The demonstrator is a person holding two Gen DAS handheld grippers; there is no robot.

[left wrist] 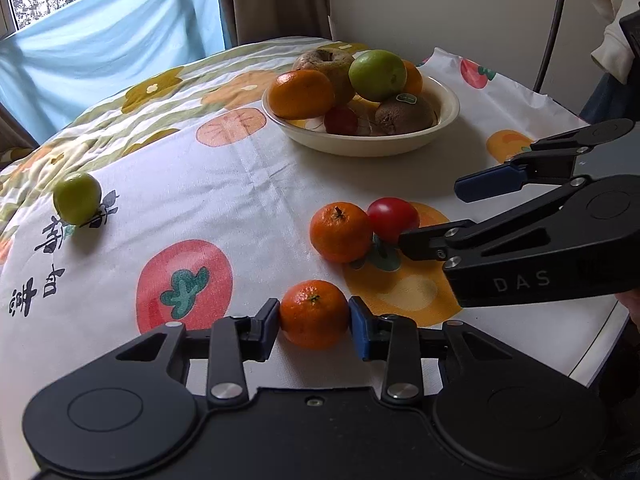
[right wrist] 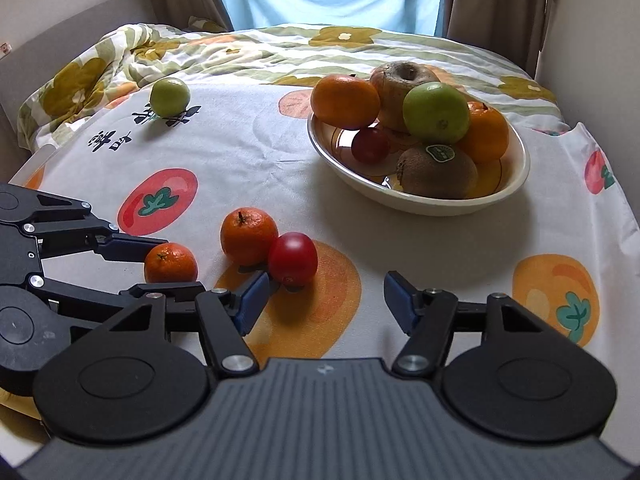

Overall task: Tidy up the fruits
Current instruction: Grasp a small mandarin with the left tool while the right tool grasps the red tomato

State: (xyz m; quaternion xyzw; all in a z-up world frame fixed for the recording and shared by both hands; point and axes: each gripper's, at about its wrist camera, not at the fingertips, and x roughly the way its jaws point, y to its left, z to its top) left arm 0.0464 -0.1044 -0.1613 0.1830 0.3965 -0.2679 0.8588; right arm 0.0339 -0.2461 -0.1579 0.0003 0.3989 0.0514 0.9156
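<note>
In the bowl (right wrist: 516, 184) the fruit hides itself: the small red one (right wrist: 370, 145) sits half behind the big orange (right wrist: 345, 101), and the brown wrinkled fruit (right wrist: 400, 76) shows only its top — what kind it is I cannot tell. The sticker on the kiwi (right wrist: 436, 174) is too small to read.

From the left wrist view, the right gripper (left wrist: 430, 212) has its lower finger across part of the red tomato (left wrist: 390, 216), and its body runs off the right edge. A pale garment (left wrist: 604, 12) hanging at the top right is cut off too. Whether the surface under the printed cloth (right wrist: 248, 152) is a table or a bed stays covered — only a pale edge shows.
</note>
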